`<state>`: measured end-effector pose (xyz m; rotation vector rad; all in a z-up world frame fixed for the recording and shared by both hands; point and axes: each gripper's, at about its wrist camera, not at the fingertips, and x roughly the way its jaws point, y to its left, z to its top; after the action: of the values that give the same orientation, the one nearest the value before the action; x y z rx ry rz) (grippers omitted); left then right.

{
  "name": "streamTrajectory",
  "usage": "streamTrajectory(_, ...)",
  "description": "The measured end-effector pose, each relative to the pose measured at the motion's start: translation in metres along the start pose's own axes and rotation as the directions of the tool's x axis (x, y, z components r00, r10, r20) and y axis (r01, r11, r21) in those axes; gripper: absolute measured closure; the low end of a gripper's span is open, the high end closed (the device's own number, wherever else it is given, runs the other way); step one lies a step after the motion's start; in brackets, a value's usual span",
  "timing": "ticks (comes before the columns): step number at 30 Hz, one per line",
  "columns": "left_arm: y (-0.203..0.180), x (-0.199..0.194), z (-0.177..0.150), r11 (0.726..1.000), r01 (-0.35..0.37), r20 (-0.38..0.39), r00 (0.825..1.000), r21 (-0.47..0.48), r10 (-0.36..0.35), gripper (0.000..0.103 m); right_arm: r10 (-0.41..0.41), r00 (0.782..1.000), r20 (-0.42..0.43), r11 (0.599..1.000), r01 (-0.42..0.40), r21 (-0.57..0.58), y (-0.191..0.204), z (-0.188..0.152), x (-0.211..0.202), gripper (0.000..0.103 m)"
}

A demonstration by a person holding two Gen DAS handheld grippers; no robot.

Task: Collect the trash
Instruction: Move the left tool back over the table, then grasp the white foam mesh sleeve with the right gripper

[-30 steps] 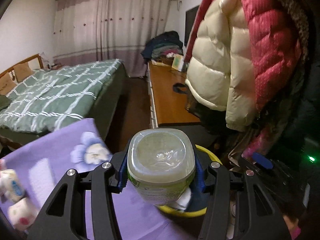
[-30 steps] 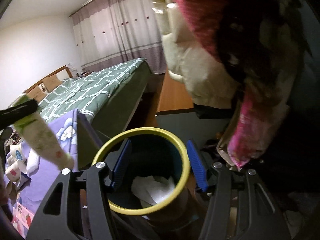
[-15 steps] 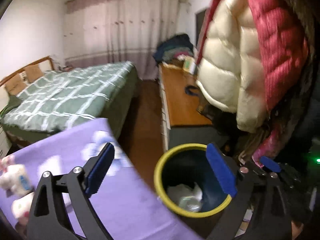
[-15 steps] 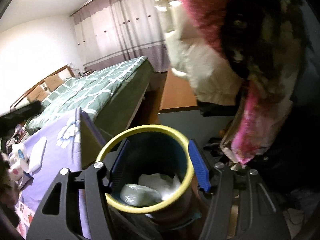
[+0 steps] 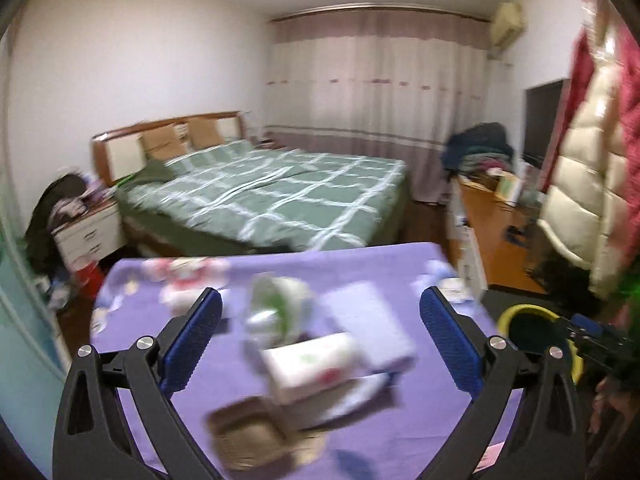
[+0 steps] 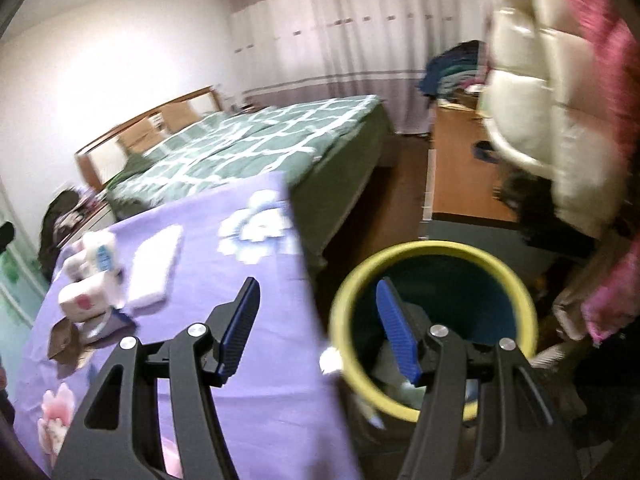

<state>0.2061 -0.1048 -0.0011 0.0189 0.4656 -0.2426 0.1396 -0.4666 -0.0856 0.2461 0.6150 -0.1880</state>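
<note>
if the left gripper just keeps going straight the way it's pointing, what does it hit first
Probably the white carton lying on the purple tablecloth, straight ahead between the left gripper's open fingers. The frame is blurred, so depth is unclear; the white-and-green cup sits just behind it.

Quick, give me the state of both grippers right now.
Left gripper: open, holding nothing, over the purple table.
Right gripper: open, holding nothing, beside the yellow-rimmed bin.
</note>
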Motion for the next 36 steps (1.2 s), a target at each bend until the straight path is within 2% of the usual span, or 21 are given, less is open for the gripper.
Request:
streamTrajectory(6,0.069,0.036,-0.011,0.996,-0.055,-0.065,0.997,-0.064,0.05,0.005,0.103,0.993,-0.062,0.991,-0.108,-0.076,0.068,0.009,0.022,0.045)
streamTrajectory(11,0.088,0.056,-0.024,0.992,-0.101,-0.073,0.993,-0.07,0.095,0.005,0.155,0.981,-0.117,0.976,-0.171,-0.136,0.12,0.01,0.035,0.045)
streamTrajectory(18,0.108,0.049,-0.032,0.985,-0.12,-0.053,0.992,-0.121,0.114,0.005,0.106,0.979,-0.173,0.967,-0.143,-0.212,0.167,0.007,0.06,0.045)
streamTrajectory(23,0.12,0.052,-0.037,0.978,-0.134,-0.086,0.989,-0.16,0.122,0.005,0.056,0.971,-0.234,0.962,-0.115,-0.249,0.185,0.011,0.087,0.045)
streamTrajectory(27,0.12,0.057,-0.04,0.977,-0.161,-0.096,0.984,-0.143,0.148,0.005,0.043,0.954,-0.298,0.96,-0.122,-0.252,0.194,0.009,0.109,0.045)
streamTrajectory(31,0.115,0.062,-0.042,0.98,-0.154,-0.109,0.984,-0.129,0.141,0.005,0.013,0.948,-0.318,0.961,-0.1,-0.259,0.199,0.013,0.123,0.045)
streamTrajectory(36,0.111,0.062,-0.042,0.982,-0.147,-0.106,0.985,-0.117,0.135,0.005,0.015,0.909,-0.416,0.958,-0.132,-0.254,0.206,0.011,0.151,0.045)
